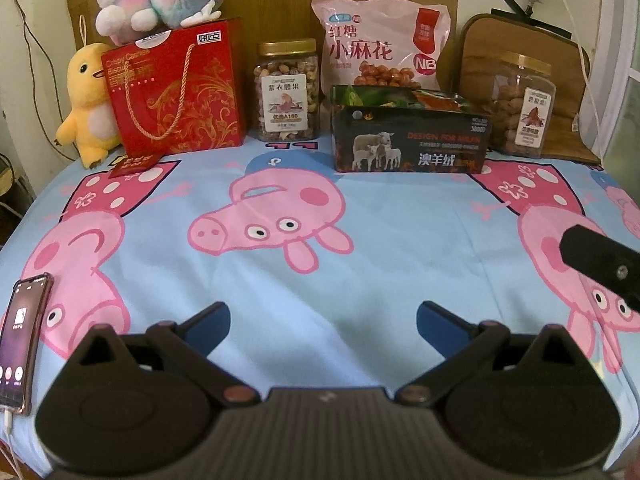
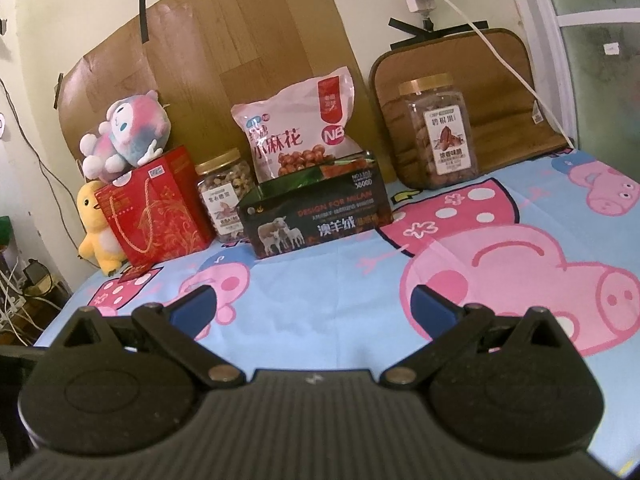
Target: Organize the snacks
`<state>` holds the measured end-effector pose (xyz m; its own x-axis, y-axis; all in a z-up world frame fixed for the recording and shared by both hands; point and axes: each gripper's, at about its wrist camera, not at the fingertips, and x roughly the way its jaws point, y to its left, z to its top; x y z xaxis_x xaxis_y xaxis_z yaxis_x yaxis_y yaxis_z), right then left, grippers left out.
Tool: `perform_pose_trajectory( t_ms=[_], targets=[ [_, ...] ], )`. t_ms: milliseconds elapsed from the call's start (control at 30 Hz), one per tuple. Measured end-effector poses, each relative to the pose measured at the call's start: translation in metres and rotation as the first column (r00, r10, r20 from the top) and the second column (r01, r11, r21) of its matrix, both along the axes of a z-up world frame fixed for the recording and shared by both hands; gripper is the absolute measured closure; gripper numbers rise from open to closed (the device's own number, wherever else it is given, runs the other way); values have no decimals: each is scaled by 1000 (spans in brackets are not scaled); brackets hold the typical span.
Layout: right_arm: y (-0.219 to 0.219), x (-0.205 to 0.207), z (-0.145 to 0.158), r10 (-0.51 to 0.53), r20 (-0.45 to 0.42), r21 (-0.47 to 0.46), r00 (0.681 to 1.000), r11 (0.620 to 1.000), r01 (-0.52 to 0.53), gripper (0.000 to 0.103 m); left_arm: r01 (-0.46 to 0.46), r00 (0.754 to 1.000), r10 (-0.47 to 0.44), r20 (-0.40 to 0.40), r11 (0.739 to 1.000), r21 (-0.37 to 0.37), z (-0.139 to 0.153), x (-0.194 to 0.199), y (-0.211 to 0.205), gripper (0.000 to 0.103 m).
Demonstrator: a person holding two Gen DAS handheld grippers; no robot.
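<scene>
I am holding the left gripper (image 1: 323, 320) and the right gripper (image 2: 312, 306) over the bedsheet (image 1: 360, 264), both spread apart and gripping nothing. The black box (image 1: 412, 142) of snacks is sitting at the far edge, between two nut jars (image 1: 287, 90), the pink bag (image 1: 380, 46) behind.

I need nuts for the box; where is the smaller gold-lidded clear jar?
The smaller gold-lidded clear jar stands at the back, between the red gift bag and the pink snack pouch.

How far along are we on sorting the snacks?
Barely started, by the look of it. The black box already holds a few packets. Nothing is in hand: left gripper and right gripper are both open and empty. The two nut jars and pink bag remain outside it.
</scene>
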<state>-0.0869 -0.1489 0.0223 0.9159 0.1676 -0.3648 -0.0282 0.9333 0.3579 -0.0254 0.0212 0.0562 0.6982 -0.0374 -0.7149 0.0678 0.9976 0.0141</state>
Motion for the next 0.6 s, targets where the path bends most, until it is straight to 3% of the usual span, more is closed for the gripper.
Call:
perform_pose_trajectory(
  t_ms=[600],
  targets=[
    [-3, 12, -6, 18, -7, -8, 1000, 1000, -18, 0, 5, 1000, -5, -13, 1000, 14, -4, 11, -8, 0]
  ],
)
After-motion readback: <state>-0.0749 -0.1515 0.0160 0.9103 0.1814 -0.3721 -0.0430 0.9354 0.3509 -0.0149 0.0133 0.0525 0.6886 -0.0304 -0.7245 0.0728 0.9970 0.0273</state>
